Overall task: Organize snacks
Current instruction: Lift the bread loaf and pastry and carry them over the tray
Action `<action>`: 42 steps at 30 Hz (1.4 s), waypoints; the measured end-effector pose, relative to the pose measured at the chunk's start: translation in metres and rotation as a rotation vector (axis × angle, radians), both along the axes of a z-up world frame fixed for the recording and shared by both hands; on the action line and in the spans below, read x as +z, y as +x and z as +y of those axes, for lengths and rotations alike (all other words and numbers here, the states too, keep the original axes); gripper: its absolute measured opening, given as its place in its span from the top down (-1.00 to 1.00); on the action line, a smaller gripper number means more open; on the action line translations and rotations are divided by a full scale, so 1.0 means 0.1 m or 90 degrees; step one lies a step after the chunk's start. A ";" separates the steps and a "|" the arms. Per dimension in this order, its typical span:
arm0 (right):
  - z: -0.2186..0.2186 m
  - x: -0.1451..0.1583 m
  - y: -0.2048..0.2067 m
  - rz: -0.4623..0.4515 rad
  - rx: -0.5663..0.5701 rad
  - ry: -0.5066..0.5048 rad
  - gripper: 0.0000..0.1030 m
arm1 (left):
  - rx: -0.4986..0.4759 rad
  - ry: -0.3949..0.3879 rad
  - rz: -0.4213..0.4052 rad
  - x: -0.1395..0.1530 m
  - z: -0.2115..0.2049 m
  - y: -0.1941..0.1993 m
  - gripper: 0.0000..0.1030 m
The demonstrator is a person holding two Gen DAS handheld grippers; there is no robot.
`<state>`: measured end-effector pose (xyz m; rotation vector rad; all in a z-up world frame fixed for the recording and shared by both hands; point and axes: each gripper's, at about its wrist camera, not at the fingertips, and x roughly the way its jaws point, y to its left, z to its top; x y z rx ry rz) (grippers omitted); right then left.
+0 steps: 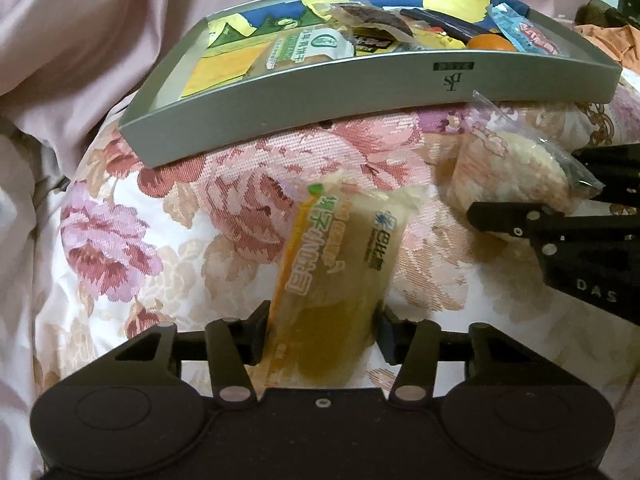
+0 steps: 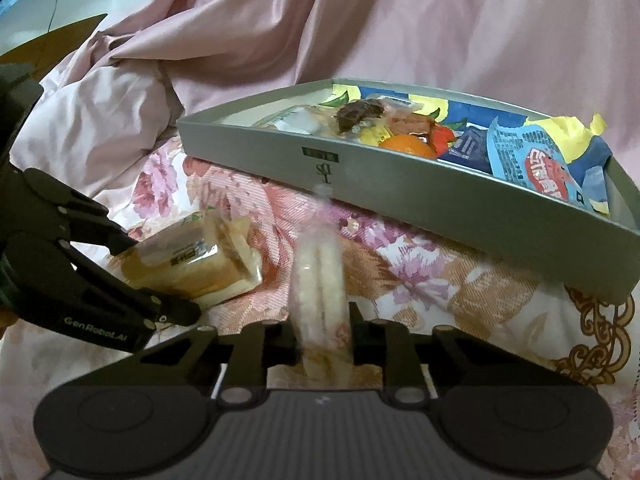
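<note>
Left gripper [image 1: 322, 332] pinches a bread pack [image 1: 336, 280], jaws clamped on its near end, pack pointing toward the tray [image 1: 360, 100]. Right gripper [image 2: 324, 340] is pinching a rice cracker pack [image 2: 318, 276] edge-on. Both packs sit just above the floral quilt [image 1: 120, 240], near each other, short of the tray's front wall. Grey tray rests on the quilt, already holding mixed snacks: orange [image 2: 408, 145], blue packet [image 2: 532, 164], biscuit pack [image 1: 308, 48]. Pink sheet [image 2: 360, 20] behind.
</note>
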<state>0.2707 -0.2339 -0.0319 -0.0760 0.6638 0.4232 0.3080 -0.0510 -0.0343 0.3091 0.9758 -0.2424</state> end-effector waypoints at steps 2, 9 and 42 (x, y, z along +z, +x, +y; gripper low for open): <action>0.00 0.00 -0.01 -0.003 -0.002 0.000 0.58 | 0.003 0.002 0.001 0.01 -0.02 -0.02 0.02; 0.00 0.05 -0.08 -0.014 0.014 0.011 0.58 | 0.044 -0.028 0.004 0.06 -0.03 -0.12 0.04; -0.26 0.68 -0.49 -0.274 -0.014 0.108 0.58 | 0.165 -0.111 -0.201 1.09 -0.12 -0.13 0.04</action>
